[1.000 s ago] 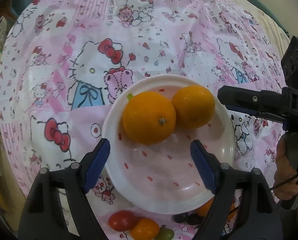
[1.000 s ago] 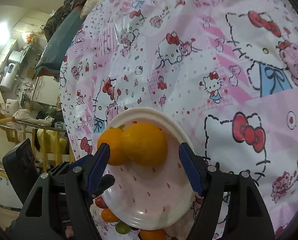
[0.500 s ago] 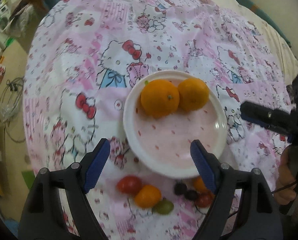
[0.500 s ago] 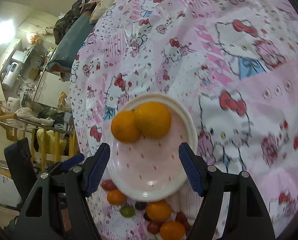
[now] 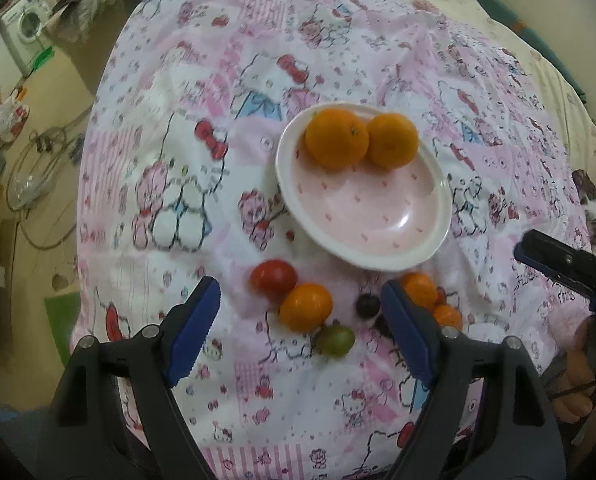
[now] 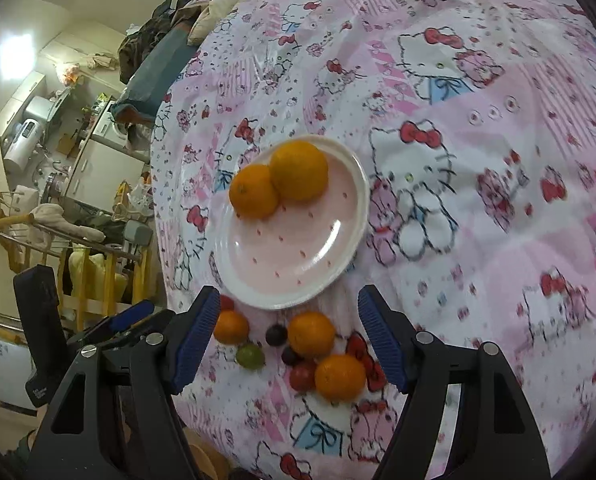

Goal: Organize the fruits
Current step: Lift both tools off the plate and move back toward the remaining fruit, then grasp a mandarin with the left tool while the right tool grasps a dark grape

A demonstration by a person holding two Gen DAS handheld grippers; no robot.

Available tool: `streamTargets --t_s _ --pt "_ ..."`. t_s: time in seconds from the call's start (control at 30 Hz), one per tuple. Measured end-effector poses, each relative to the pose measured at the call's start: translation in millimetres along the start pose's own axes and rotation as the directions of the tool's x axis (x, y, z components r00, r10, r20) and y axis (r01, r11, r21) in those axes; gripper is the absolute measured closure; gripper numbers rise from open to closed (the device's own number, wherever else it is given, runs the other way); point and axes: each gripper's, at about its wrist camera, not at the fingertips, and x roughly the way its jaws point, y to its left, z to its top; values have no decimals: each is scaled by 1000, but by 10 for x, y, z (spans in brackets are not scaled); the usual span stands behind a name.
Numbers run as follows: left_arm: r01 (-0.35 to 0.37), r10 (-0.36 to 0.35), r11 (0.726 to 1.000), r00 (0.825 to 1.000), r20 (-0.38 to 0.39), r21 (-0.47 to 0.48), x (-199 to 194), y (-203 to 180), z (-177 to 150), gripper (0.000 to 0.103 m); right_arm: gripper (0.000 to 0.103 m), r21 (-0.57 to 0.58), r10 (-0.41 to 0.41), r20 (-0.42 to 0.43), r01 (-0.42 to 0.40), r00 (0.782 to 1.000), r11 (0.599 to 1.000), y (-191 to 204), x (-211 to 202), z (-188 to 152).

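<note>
Pink cartoon-print cloth (image 5: 170, 184) covers the round surface. On it sits an oval pink plate (image 5: 382, 216) with a white rim, glossy, holding two round oranges (image 5: 336, 138) touching at its far edge. Smaller fruits (image 5: 306, 306), orange, red, green and dark, lie loose on the cloth just beside the plate's near rim. Left gripper (image 5: 298, 326) and right gripper (image 6: 286, 338) tilt down above these, jaws apart, gripping nothing.

near half of plate (image 5: 362, 216) bare | oranges (image 5: 336, 138) block far half | small fruits (image 5: 306, 306) crowd near rim
</note>
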Motion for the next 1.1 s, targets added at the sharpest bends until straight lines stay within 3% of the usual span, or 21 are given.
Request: streamTargets --t_s 0.23,0.6,0.67,0.73,0.77,1.1 --pt "-2 -1 996 999 -38 -89 168 131 -97 23 28 50 -24 -13 24 1000 998 -138 -13 -216" --pt "-30 9 988 991 -135 -152 542 62 -128 23 28 42 -75 -12 75 997 996 -225 38 -215" --pt "-43 17 986 988 -154 -164 600 37 -131 25 28 34 -76 -15 76 997 997 -224 35 -222" --pt "-35 3 983 986 -170 -181 660 16 -131 43 28 26 -71 -21 71 997 997 -219 34 -226" --pt "-30 -4 983 984 -180 -182 688 -1 -132 45 28 24 -68 -21 69 997 997 -221 26 -232" --pt "-104 73 983 978 -196 -149 836 -102 -71 47 28 39 -72 -16 72 997 997 -287 -31 -233"
